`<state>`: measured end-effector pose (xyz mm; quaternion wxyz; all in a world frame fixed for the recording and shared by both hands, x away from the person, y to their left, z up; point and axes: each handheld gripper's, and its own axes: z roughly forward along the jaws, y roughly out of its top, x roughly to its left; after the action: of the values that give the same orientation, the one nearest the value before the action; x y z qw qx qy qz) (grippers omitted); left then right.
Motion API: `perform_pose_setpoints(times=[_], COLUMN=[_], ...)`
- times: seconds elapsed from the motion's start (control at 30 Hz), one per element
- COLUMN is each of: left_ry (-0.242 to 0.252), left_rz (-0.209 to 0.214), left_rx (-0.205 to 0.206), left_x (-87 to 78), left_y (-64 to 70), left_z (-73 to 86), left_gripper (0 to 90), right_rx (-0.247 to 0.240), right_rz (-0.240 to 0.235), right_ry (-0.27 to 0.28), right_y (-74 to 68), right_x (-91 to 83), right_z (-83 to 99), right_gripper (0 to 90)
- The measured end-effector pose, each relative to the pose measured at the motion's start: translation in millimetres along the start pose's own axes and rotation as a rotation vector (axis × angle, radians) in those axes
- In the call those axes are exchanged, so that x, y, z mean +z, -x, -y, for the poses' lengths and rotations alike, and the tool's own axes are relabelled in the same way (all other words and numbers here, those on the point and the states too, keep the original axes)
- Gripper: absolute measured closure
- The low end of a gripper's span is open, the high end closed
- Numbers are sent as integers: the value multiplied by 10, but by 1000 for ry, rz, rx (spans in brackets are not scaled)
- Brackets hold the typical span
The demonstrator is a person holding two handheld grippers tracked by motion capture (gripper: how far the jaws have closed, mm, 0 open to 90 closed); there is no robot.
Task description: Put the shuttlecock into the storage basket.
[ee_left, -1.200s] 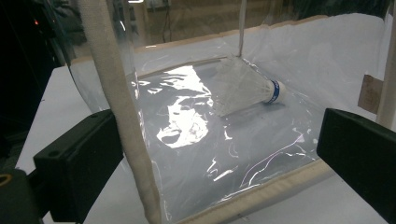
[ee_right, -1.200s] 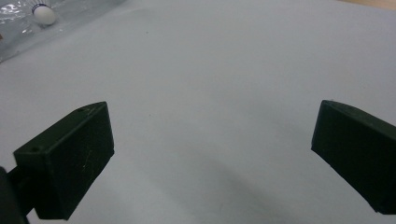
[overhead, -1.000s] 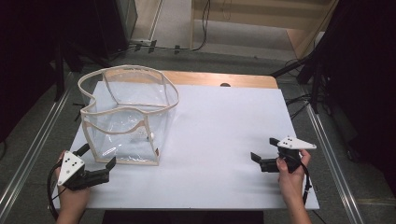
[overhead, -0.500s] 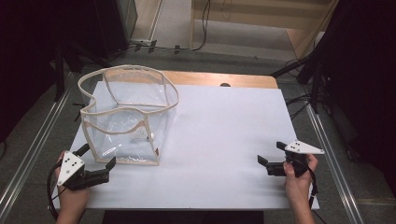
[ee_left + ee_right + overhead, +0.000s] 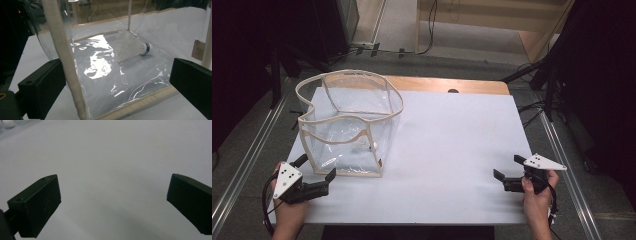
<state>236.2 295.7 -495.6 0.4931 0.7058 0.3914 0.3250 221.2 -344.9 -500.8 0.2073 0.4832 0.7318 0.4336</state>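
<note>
clear bag (image 5: 344,130) | beige trim, upright, open, table's left | shuttlecock (image 5: 130,46) on its side inside

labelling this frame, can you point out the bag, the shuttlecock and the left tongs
bag (image 5: 343,116): high view, on the cloth rim at the front of its opening.
shuttlecock (image 5: 130,46): left gripper view, on the white feather skirt, inside the bag.
left tongs (image 5: 318,174): high view, midway between the tips, by the bag's near corner.

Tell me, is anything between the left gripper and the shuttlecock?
Yes. The shuttlecock lies inside the clear bag, so the bag's see-through near wall and its beige corner trim stand between it and the left gripper, whose jaws are open just outside.
</note>
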Motion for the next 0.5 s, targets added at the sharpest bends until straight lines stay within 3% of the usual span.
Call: perform_pose_setpoints(times=[0.5], left_ry=[3], left_rz=[14], left_rx=[-13], left_x=[1], left_y=[-25], left_z=[-4], left_gripper=[10], right_rx=[12], right_rz=[-24], right_ry=[81], right_y=[-28], right_x=[-97], right_z=[54], right_gripper=[0])
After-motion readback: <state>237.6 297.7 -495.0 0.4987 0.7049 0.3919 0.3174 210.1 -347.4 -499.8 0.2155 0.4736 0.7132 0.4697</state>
